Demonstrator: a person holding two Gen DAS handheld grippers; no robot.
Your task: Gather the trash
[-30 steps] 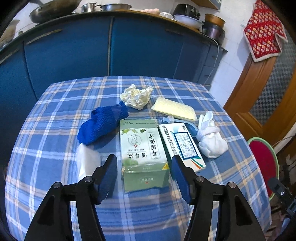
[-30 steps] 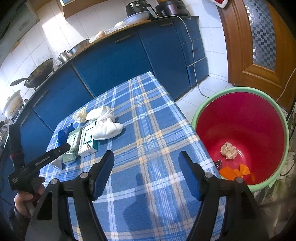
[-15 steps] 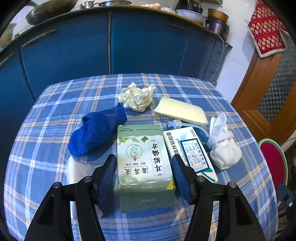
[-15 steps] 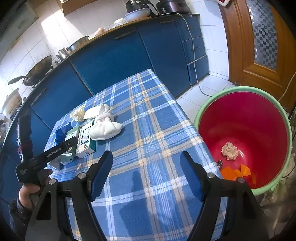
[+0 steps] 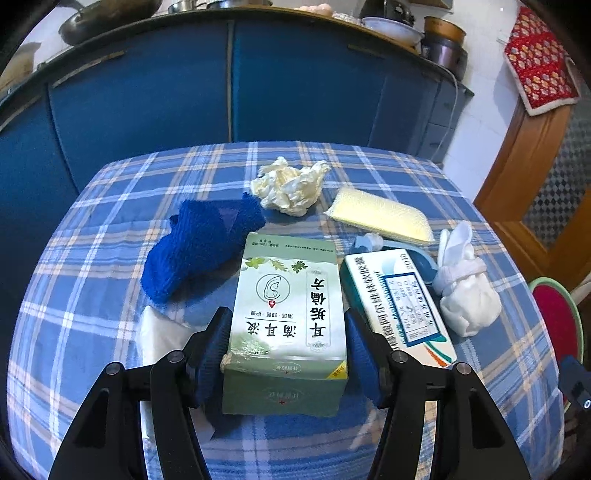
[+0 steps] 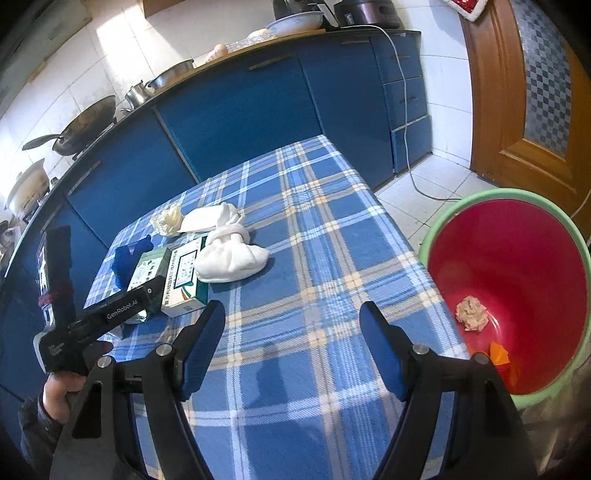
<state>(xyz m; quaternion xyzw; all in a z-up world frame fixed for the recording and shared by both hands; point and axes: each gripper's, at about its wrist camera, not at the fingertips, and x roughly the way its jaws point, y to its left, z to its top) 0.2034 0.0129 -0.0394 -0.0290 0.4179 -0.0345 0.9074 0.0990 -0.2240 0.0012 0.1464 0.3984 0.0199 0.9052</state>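
Closing my left gripper (image 5: 286,354) around the green box (image 5: 286,314) on the desk (image 5: 74,295); pads should meet its sides squarely. My right gripper (image 6: 291,350) hangs apart, empty, beside the red bin (image 6: 517,266).

Blue cabinets (image 6: 236,122), white tiled wall (image 6: 74,66), wooden door (image 6: 535,92).

We're in somebody's home kitchen: blue cabinets (image 6: 236,110) run along a white-tiled wall (image 6: 74,66), with a wok (image 6: 85,123), pots (image 5: 443,40) and a bowl (image 6: 295,20) on the counter, plus a plaid-clothed table (image 6: 325,229) and a wooden door (image 6: 524,92).
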